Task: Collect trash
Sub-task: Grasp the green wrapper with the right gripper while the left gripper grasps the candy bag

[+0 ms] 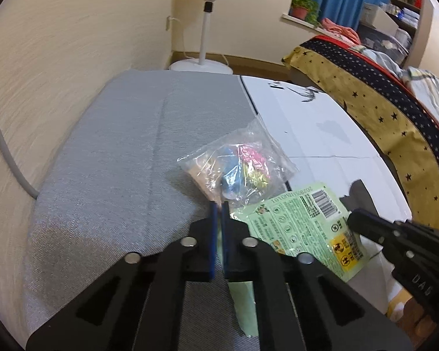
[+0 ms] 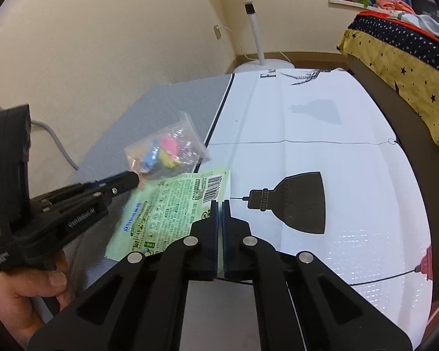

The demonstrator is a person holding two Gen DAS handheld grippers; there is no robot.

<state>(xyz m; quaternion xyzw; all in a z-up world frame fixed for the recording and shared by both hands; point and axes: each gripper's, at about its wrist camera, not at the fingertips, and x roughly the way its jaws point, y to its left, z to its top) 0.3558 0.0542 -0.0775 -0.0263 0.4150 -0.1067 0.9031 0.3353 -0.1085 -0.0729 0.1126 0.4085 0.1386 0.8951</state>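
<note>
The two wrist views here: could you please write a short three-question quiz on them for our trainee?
1. True or false: the left gripper is shut on the clear bag.
2. Which gripper pinches the green wrapper? A left, B right.
3. Fill in: the clear bag lies partly on the ____ cloth.

Key: 1 true; 2 B; 3 grey.

Fan (image 1: 207,14) head cut off by the top edge in both views. Green wrapper's (image 1: 304,228) near end hidden behind the left tool (image 1: 219,204). Wrapper print too small to read. Bag (image 1: 237,166) contents blurred: pink, blue, yellow bits.
</note>
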